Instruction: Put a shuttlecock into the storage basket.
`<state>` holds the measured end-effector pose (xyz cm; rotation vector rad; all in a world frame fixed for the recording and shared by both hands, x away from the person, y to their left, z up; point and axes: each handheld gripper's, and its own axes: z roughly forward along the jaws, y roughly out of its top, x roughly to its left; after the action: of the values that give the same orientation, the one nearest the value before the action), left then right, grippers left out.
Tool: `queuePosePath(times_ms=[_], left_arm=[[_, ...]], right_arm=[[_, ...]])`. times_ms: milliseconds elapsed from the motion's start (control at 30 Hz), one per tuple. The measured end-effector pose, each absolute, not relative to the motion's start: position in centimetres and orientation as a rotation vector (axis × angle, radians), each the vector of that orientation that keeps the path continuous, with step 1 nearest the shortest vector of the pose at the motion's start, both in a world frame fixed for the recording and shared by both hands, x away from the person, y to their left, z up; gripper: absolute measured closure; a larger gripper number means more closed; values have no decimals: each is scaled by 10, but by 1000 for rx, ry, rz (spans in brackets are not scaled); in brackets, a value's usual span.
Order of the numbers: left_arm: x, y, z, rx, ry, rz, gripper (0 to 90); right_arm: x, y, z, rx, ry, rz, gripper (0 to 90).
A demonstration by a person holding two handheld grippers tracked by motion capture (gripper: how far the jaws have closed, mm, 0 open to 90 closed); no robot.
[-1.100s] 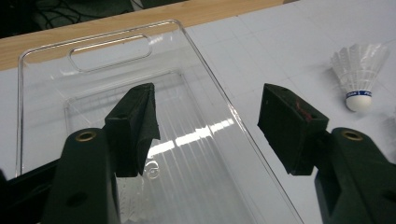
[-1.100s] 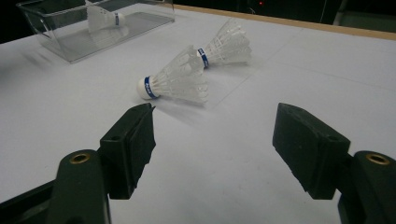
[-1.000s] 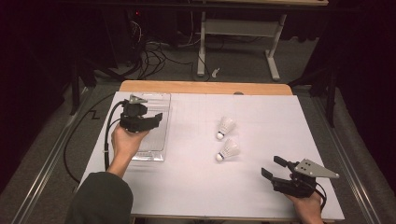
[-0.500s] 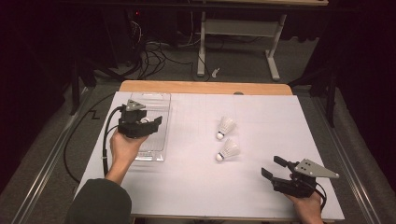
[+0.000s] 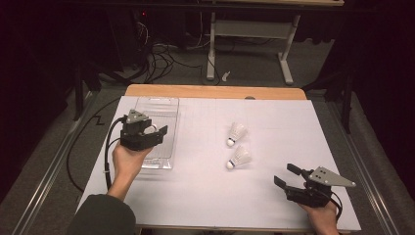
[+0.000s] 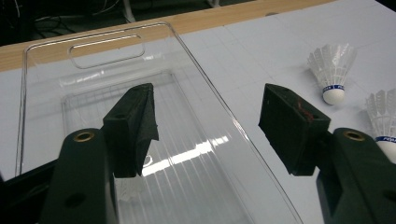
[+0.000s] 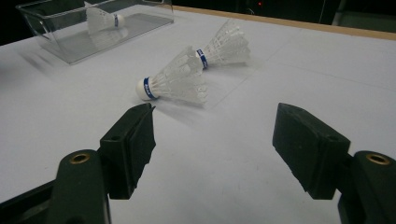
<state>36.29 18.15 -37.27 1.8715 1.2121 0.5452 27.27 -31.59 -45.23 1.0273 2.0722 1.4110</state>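
Right gripper (image 5: pixel 289 179) low right in the high view, jaws spread, empty; nearer shuttle (image 5: pixel 238 158) lying up-left of it, cork toward frame left, feathers right, second shuttle (image 5: pixel 236 133) just above. Closer than left gripper (image 5: pixel 155 133), also agape, empty, over clear tray (image 5: pixel 163 106) at left. Inside tray, one shuttle (image 7: pixel 103 20) lying on its side.

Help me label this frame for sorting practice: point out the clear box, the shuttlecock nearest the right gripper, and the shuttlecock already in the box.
clear box (image 6: pixel 243 135): left gripper view, right wall rim.
nearer shuttlecock (image 7: pixel 175 81): right gripper view, feather skirt.
shuttlecock in the box (image 7: pixel 100 19): right gripper view, feathers.
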Motion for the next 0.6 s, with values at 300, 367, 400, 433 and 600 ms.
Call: queuePosePath(times_ms=[300,367,400,433,600], left_arm=[[354,183,-375,1856,1195,550,360],[352,184,-376,1853,1193,554,358],[351,184,-377,1852,1192,552,356],[350,185,-378,1847,1193,550,355],[345,187,-381,1839,1190,555,356]], right_arm=[[273,-316,-452,1027,2073,1412,299],[273,-316,-452,1026,2074,1413,298],[273,-316,-452,1026,2074,1413,298],[273,-316,-452,1026,2073,1413,298],[273,-316,-452,1026,2074,1414,299]])
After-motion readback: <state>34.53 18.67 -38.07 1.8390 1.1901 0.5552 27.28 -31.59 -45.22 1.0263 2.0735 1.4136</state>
